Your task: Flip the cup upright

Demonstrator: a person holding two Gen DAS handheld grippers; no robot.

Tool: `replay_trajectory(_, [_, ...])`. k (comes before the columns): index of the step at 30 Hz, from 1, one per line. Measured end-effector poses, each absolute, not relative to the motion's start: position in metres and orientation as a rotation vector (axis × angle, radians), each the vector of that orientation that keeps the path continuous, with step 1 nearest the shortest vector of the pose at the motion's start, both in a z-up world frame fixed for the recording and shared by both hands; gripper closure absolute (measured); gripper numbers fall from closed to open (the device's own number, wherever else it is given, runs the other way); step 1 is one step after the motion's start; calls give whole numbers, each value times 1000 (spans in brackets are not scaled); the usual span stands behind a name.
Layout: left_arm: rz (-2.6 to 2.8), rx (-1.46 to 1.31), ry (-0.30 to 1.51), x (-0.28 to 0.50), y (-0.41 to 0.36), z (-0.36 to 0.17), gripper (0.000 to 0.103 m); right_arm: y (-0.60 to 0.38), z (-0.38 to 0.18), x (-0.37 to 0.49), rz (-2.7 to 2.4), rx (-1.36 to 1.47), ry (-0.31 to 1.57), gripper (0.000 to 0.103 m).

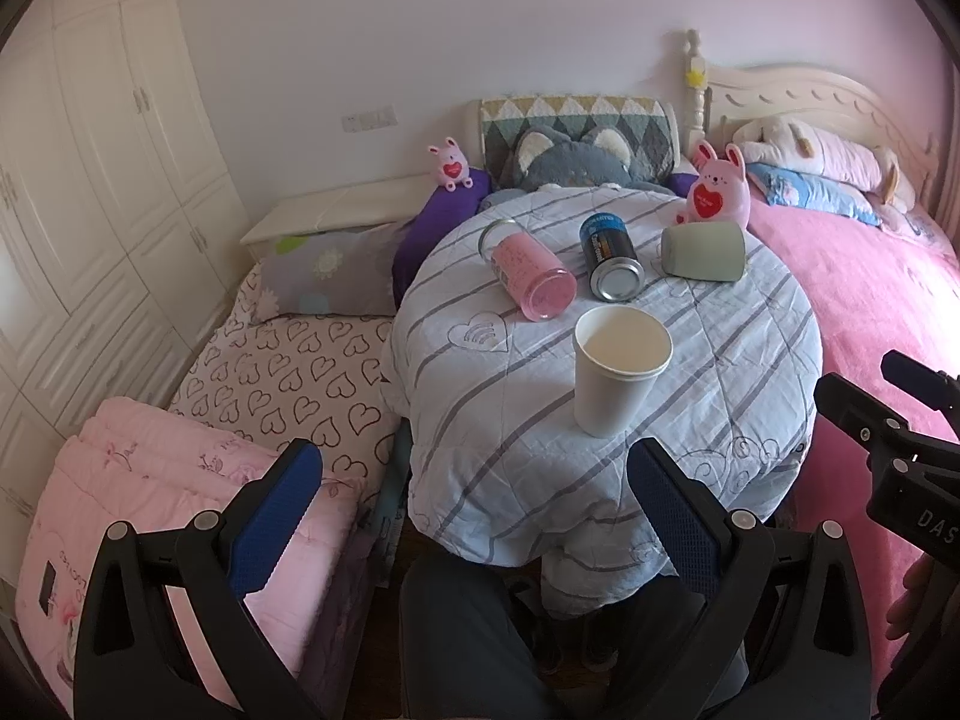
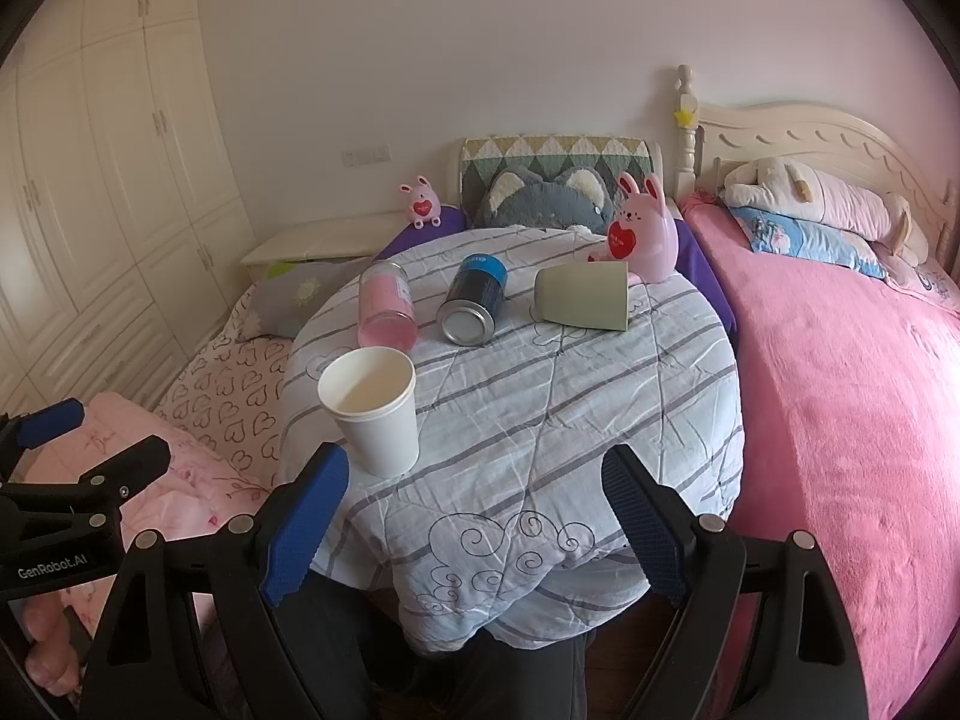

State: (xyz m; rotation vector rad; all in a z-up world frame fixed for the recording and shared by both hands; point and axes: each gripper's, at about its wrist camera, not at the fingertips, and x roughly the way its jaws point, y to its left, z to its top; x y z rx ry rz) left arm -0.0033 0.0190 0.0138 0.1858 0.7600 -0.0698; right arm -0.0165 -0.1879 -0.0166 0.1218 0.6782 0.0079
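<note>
A white paper cup stands upright, mouth up, on the round table with the striped blue cloth; it also shows in the right wrist view. A pale green cup lies on its side at the back. A pink jar and a dark blue can lie on their sides too. My left gripper is open and empty, in front of the table's near edge. My right gripper is open and empty over the table's near edge.
A pink rabbit toy stands behind the green cup. A pink bed lies to the right, a heart-print mattress and folded pink quilt to the left. A white wardrobe lines the left wall.
</note>
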Motion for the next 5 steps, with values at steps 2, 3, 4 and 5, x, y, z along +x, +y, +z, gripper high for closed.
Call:
replay_trajectory(2, [-73, 183, 757, -1, 19, 15, 0, -188, -17, -16, 8, 122, 679, 15])
replay_trajectory(3, [-75, 181, 757, 0, 20, 15, 0, -188, -16, -16, 9, 123, 678, 15])
replay_trajectory(4, [-74, 178, 760, 2, 20, 15, 0, -188, -16, -16, 8, 122, 678, 15])
replay_trajectory(5, [-74, 181, 760, 1, 20, 15, 0, -188, -16, -17, 7, 122, 677, 15])
